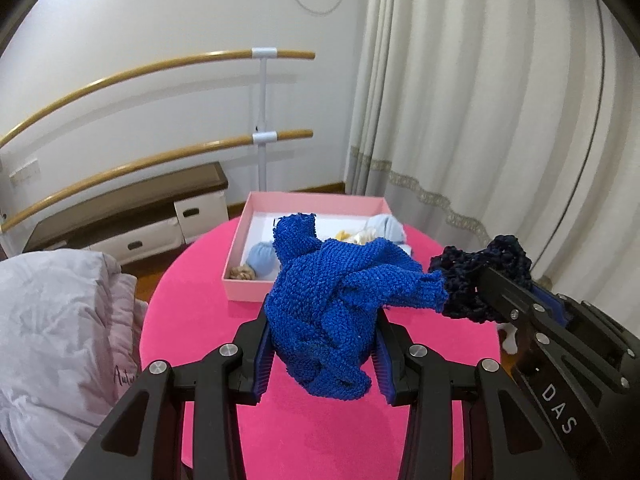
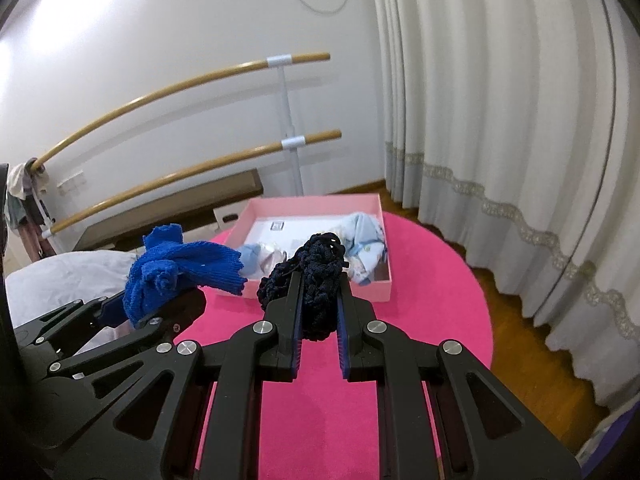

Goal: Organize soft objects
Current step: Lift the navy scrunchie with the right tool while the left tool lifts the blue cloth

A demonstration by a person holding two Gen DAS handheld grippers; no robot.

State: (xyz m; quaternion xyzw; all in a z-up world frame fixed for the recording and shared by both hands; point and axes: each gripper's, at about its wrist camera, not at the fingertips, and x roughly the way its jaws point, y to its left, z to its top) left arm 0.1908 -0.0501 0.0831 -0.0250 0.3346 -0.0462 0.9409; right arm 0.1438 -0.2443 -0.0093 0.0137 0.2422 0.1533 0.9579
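Your left gripper (image 1: 322, 344) clamps the blue knit (image 1: 328, 300); right gripper (image 2: 319, 312) clamps the navy knit (image 2: 316, 284) (both above the desk (image 2: 432, 300)).

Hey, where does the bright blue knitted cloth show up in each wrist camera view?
Left wrist view: bright blue knitted cloth at centre, clamped in the left gripper.
Right wrist view: bright blue knitted cloth at left, bunched above the left gripper.
Shared landmark: the pink box lies beyond it.
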